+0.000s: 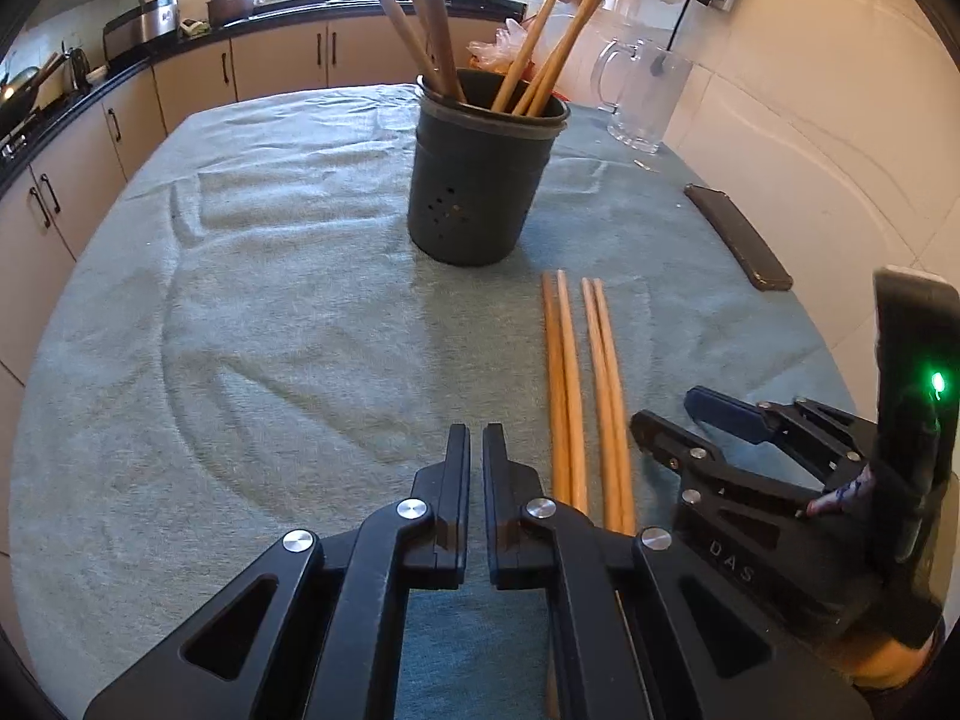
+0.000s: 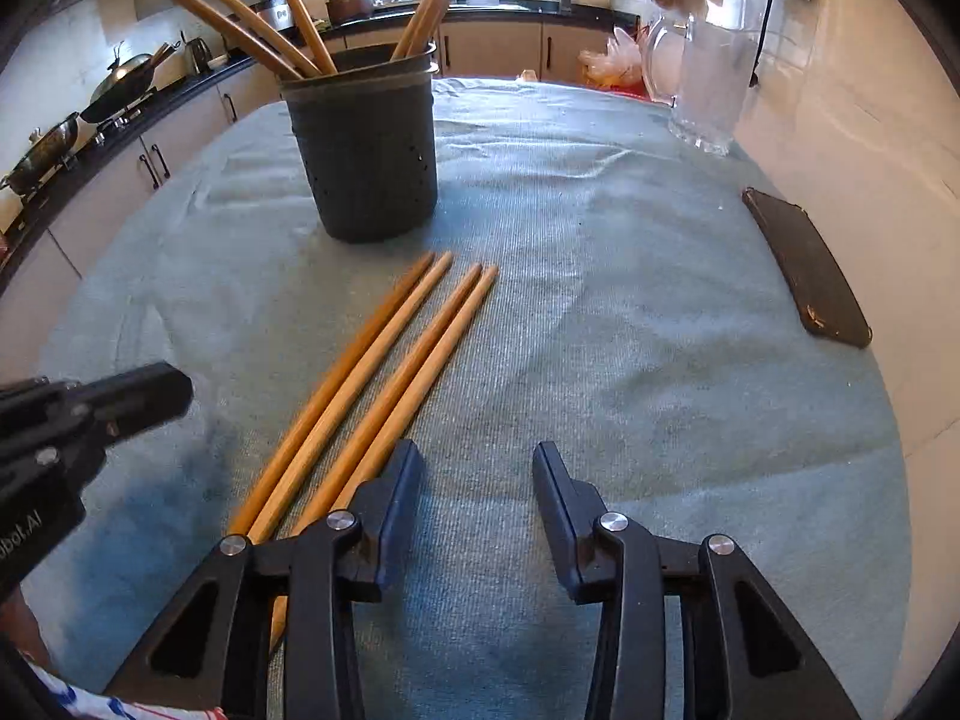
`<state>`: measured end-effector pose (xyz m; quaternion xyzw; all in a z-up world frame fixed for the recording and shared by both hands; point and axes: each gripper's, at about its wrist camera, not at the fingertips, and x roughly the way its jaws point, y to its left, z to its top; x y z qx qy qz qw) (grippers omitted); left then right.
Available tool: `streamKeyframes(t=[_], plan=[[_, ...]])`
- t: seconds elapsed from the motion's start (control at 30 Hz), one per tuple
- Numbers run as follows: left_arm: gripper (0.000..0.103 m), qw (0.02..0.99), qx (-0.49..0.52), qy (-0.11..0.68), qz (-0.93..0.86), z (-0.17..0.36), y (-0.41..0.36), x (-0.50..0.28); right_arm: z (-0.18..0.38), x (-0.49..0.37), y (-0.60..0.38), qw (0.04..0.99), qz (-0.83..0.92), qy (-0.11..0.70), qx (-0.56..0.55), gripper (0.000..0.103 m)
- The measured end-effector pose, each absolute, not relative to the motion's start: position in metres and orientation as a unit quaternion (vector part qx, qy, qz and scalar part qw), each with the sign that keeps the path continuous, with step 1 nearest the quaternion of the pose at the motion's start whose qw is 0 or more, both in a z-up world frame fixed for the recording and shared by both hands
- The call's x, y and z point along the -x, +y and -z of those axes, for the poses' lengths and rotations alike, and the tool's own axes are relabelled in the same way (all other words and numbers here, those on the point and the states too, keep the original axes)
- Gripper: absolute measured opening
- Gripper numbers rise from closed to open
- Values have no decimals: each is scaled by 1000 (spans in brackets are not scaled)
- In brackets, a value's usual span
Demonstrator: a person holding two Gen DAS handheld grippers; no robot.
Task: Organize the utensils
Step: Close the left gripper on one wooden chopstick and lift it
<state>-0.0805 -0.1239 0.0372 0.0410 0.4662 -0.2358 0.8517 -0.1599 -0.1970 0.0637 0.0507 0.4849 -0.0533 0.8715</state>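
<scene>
wrist views: low, angled down | shared: chopsticks [image 1: 591, 384], holder [image 2: 366, 150]

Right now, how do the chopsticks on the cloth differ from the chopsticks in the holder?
The chopsticks on the cloth lie flat in two side-by-side pairs. The chopsticks in the holder stand tilted and splayed, their lower ends hidden inside the dark holder. Both sets look like the same plain wood.

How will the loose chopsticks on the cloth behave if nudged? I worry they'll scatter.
The four chopsticks look round, so they probably roll sideways, though the napped cloth should slow them. Being thin, stiff wood, they likely stay straight and feel light.
</scene>
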Motion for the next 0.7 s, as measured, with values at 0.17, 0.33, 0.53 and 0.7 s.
streamKeyframes(t=[0.17, 0.33, 0.53, 0.7], plan=[[4, 853, -43, 463, 236, -37, -127, 81, -78, 163, -201, 876, 11, 468, -117, 42], [4, 859, -26, 460, 223, -43, -113, 77, -71, 146, -176, 873, 16, 484, -60, 42], [8, 854, -22, 461, 241, -49, -109, 80, -69, 164, -209, 873, 39, 481, -74, 45], [11, 841, -26, 471, 265, -41, -130, 75, -76, 195, -260, 870, 131, 464, -106, 51]])
